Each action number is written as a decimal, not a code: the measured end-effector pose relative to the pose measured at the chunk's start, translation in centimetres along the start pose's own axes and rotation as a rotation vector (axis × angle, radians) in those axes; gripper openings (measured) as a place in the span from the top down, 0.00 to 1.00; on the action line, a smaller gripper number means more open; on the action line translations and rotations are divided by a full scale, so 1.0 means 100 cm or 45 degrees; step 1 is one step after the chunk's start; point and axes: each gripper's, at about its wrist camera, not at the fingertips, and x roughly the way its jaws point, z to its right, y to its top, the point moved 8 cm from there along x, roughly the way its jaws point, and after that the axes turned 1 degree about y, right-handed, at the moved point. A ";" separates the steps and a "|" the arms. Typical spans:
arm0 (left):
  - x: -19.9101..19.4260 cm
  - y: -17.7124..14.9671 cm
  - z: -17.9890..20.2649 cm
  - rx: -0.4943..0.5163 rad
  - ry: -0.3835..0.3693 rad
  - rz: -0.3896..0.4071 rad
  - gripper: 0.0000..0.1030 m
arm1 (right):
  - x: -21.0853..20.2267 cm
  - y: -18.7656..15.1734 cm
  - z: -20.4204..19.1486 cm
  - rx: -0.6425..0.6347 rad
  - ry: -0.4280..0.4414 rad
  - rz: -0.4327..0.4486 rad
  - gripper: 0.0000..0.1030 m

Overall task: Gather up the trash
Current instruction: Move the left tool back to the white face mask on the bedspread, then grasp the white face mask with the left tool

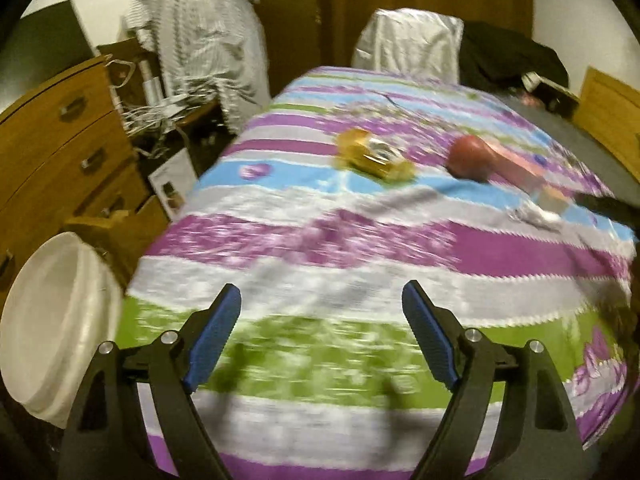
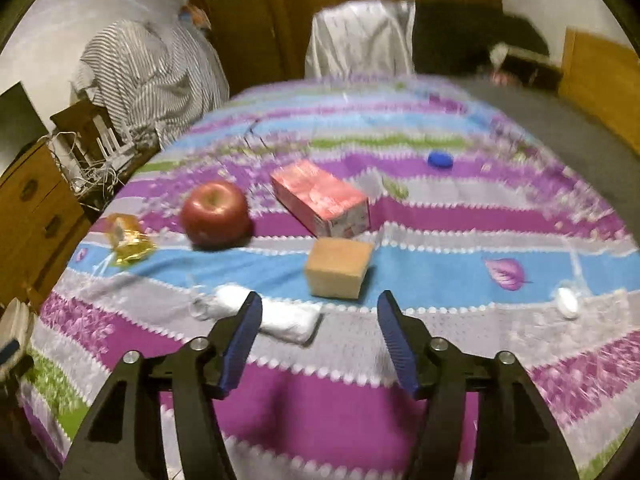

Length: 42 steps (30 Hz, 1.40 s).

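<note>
Both tongs [image 2: 319, 332] short of wrapper [image 2: 276, 314]

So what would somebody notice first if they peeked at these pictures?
Probably the striped bedspread in purple, blue and green covering nearly everything. Next, the shiny red apple left of the middle, with a pink carton lying beside it. A tan block sits just ahead of the open right hand-held gripper.

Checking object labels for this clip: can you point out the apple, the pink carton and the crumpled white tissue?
apple [image 2: 216, 212]: right wrist view, middle of its red front face.
pink carton [image 2: 316, 194]: right wrist view, on its top face.
crumpled white tissue [image 2: 288, 320]: right wrist view, on its right half, beside the left finger.
</note>
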 end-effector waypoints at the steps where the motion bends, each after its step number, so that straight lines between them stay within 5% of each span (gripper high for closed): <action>1: 0.000 0.000 0.006 0.018 -0.003 -0.002 0.23 | 0.013 0.003 0.002 0.019 0.038 -0.027 0.37; 6: 0.002 0.006 0.040 0.102 -0.032 -0.003 0.22 | 0.053 0.014 0.002 0.091 0.035 -0.076 0.39; 11: 0.003 0.019 0.072 0.189 -0.091 0.029 0.22 | 0.067 0.025 0.001 0.164 0.083 -0.049 0.59; 17: 0.019 0.032 0.138 0.483 -0.363 0.049 0.22 | -0.019 0.005 0.014 0.258 0.275 0.121 0.60; 24: 0.051 0.059 0.214 0.848 -0.673 0.063 0.22 | -0.099 -0.080 -0.009 0.229 0.457 0.101 0.59; 30: 0.084 0.067 0.271 1.027 -0.784 0.034 0.22 | -0.117 -0.118 -0.026 0.228 0.477 0.089 0.59; 35: 0.115 0.050 0.294 1.159 -0.766 -0.039 0.23 | -0.118 -0.119 -0.028 0.254 0.532 0.085 0.59; 37: 0.117 0.044 0.297 1.166 -0.800 -0.062 0.35 | -0.118 -0.118 -0.026 0.261 0.527 0.089 0.59; 39: 0.111 0.046 0.294 1.114 -0.811 -0.090 0.65 | -0.118 -0.117 -0.026 0.268 0.526 0.098 0.59; 42: 0.100 0.047 0.272 1.017 -0.740 -0.069 0.74 | -0.118 -0.114 -0.030 0.251 0.518 0.102 0.59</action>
